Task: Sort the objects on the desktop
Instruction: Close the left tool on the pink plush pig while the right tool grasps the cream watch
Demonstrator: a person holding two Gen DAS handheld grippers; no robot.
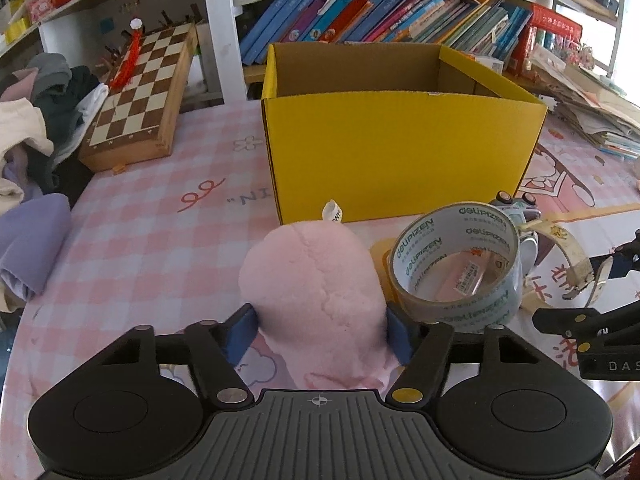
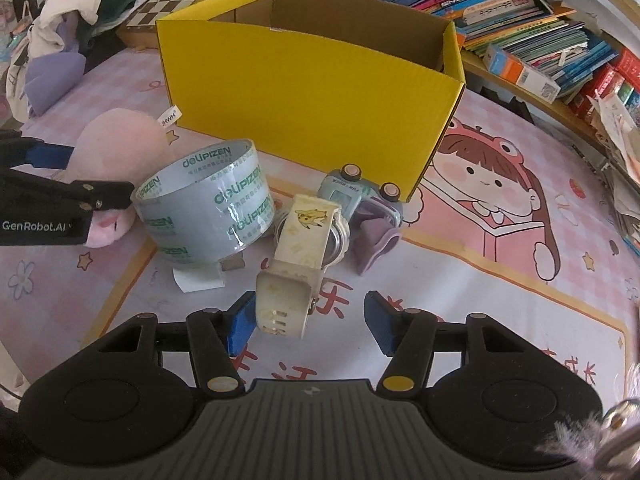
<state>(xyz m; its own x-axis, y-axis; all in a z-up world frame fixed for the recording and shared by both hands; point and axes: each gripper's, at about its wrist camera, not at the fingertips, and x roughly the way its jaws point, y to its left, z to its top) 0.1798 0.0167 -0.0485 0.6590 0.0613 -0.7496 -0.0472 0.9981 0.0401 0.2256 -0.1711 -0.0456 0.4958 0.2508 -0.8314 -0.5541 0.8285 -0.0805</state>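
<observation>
The pink plush toy sits on the worktop just in front of the yellow cardboard box, and the left gripper has its 2 blue pads pressed into the plush's sides — pinching it, though low down near the base. That's my worry: soft fluffy stuff squashes, so it could squirm out on the lift, and the box wall is tall, so a low carry might snag the rim.

Right next to it, touching or nearly so, is the roll of clear tape standing on its side. If the plush drags on the way up, that roll will probably trundle off.

Over on the other side, the right gripper is spread wide with the cream watch strap end between the fingers, hard against the left pad — not clamped. Closing there catches only the strap tip, so the watch could swing or slip, and knock the blue toy car just behind it.
</observation>
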